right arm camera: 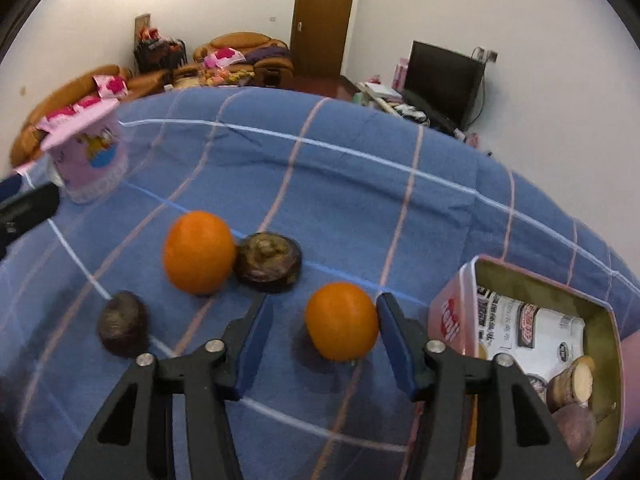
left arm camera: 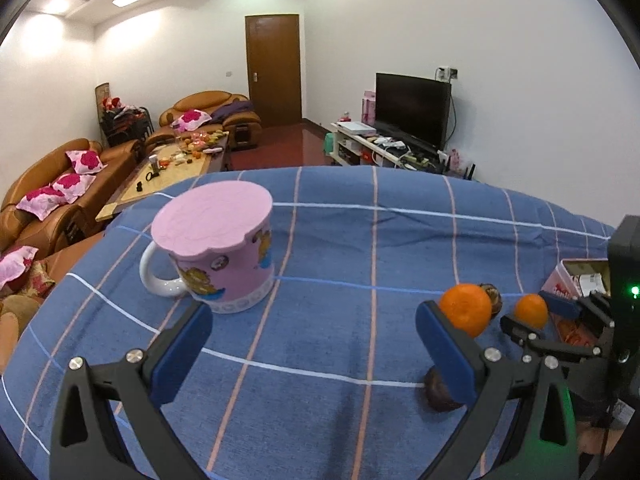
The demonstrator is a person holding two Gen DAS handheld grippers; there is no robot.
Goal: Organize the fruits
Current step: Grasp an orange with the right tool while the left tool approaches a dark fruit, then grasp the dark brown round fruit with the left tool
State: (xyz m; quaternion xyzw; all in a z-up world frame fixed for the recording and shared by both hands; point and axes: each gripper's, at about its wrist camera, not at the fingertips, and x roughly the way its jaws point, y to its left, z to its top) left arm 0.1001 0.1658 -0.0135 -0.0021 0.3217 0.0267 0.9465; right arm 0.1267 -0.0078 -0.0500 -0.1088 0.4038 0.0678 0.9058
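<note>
Tongs on the right [right arm camera: 324, 320] stand open around the small round orange [right arm camera: 341, 321], which lies on the blue checked cloth [right arm camera: 360, 184] between the blue pads, touching neither, just left of the pink tin box [right arm camera: 448, 312]. Left tongs [left arm camera: 312, 344] hang open and empty near the pink lidded mug [left arm camera: 224, 248].

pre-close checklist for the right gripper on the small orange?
1. Right gripper open: ok.
2. Small orange between the fingers: ok, though it sits nearer the right finger.
3. Finger contact: cannot tell.
4. Neighbours clear: ok, big orange and the dark fruit lie beyond the left finger.
5. Tin has room: ok, some already in it.
6. Left gripper out of the way: ok, open over bare cloth.
</note>
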